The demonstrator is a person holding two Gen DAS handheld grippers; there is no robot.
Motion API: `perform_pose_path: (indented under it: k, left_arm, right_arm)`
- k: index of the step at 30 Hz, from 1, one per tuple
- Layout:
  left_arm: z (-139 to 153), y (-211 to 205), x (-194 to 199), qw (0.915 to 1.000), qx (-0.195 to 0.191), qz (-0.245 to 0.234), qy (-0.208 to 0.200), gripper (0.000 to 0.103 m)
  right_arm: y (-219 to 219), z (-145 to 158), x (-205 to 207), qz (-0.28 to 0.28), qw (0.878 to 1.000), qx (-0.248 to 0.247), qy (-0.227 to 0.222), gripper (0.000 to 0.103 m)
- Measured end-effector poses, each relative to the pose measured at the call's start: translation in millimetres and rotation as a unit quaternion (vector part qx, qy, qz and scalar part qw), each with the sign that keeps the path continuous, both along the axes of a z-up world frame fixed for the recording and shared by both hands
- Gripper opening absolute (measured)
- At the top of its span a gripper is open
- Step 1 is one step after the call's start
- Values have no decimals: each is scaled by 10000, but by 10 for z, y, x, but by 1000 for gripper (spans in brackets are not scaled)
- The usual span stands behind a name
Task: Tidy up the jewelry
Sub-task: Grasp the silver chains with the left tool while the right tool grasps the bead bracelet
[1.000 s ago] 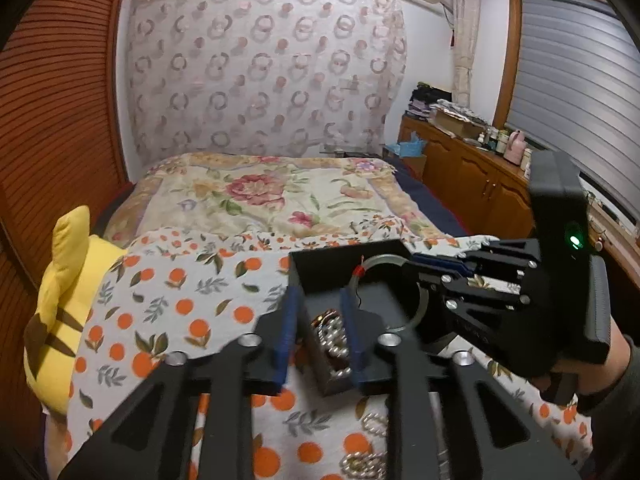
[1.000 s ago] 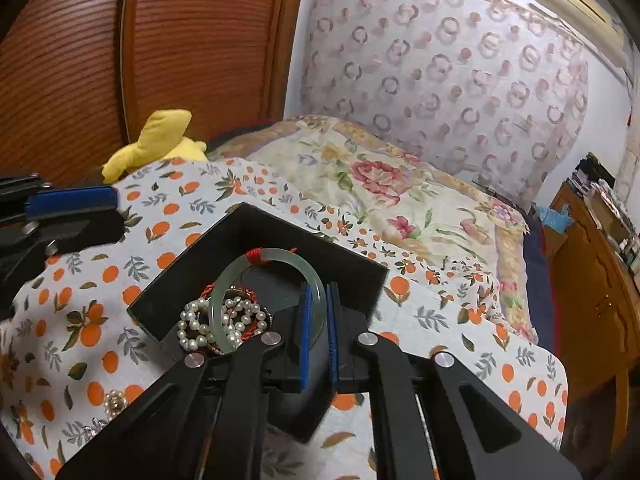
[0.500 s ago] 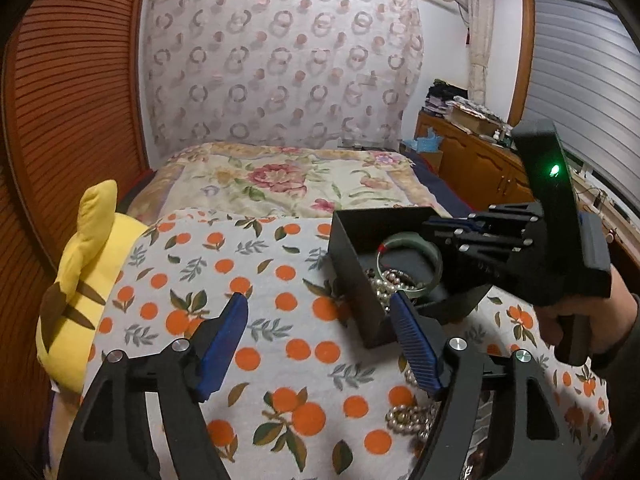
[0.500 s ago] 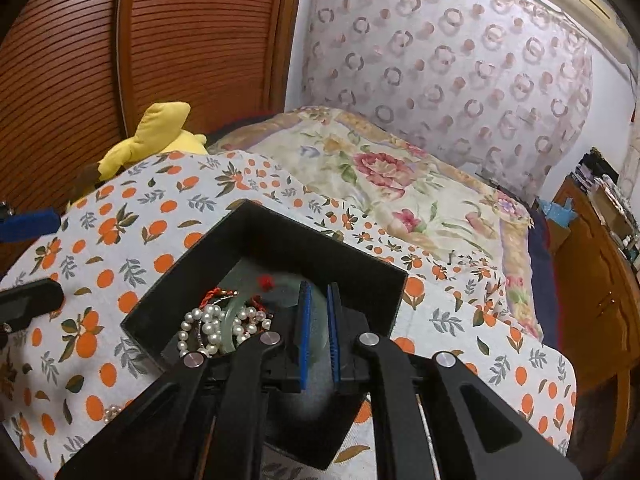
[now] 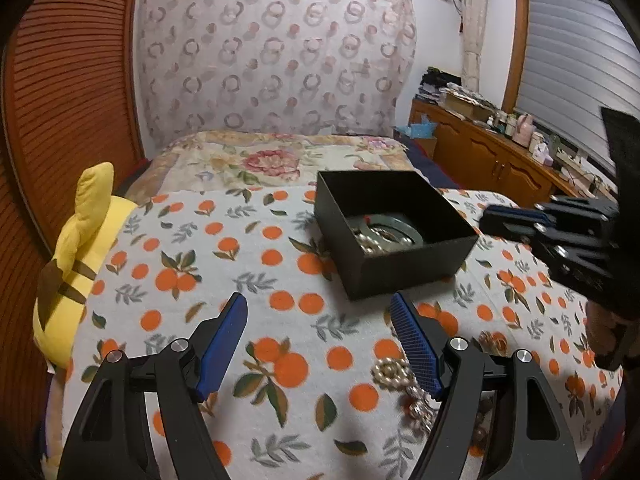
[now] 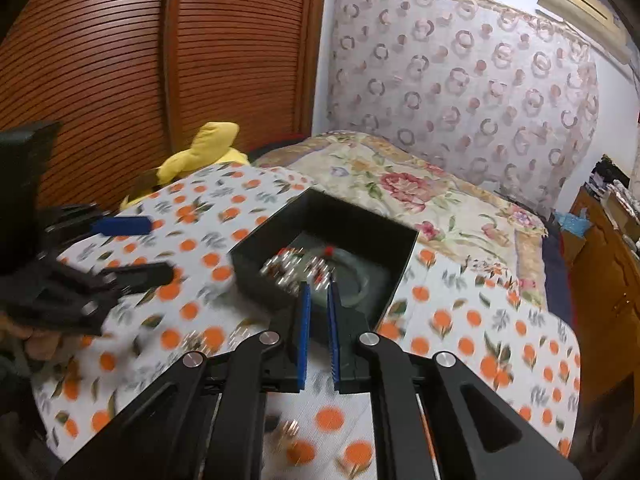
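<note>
Spread over your bed, the orange-print cloth (image 5: 224, 272) carries the black box (image 5: 416, 256) already holding the bangle (image 5: 394, 229); your left gripper (image 5: 320, 340), fingers apart and empty, next needs the loose pearl piece (image 5: 394, 374), while your right gripper (image 6: 318, 332), fingers nearly together, grips nothing.

A home bedroom — ahead of the tool lies a bed (image 5: 280, 160) under a floral quilt (image 6: 400, 184), a yellow plush toy (image 5: 80, 248) to its left, a cluttered wooden dresser (image 5: 492, 156) to its right.
</note>
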State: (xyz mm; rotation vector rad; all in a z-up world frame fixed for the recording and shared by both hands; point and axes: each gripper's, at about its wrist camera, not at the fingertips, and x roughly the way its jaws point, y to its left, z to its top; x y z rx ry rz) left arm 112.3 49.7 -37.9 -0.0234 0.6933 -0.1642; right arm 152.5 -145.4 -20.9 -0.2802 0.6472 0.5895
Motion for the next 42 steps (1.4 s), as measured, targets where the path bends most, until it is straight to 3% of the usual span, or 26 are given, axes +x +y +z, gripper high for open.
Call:
perform_pose_path:
  k: [6,18,22,28,35,42]
  left_arm:
    - [-84,-120,-161,9998,40,-161,50,71]
    - [-214,-360,-348,9976,209,-605,269,71]
    - [-218,-450,-375,9958,70,-835,369,54]
    - [-276,-629,-344,9936,250,-993,478,33]
    - [-416,-631,-272,9933,313,-863,700,30]
    - [-478,-579,-247,9932,131,-808,829,27]
  right_arm:
    - [-213,-107,-398,64,9997,155,167,12]
    - [-566,-381,-768,-154,9976,350,572,18]
    - [-567,-445,-890,-112,9972,369,646,20]
    - [-572,-519,-1003,-100,9968,329,718,22]
    - [-554,-547,-1037,-53,9966,321,761,22]
    - [-509,-542,-1065,5,9965,331,766,23]
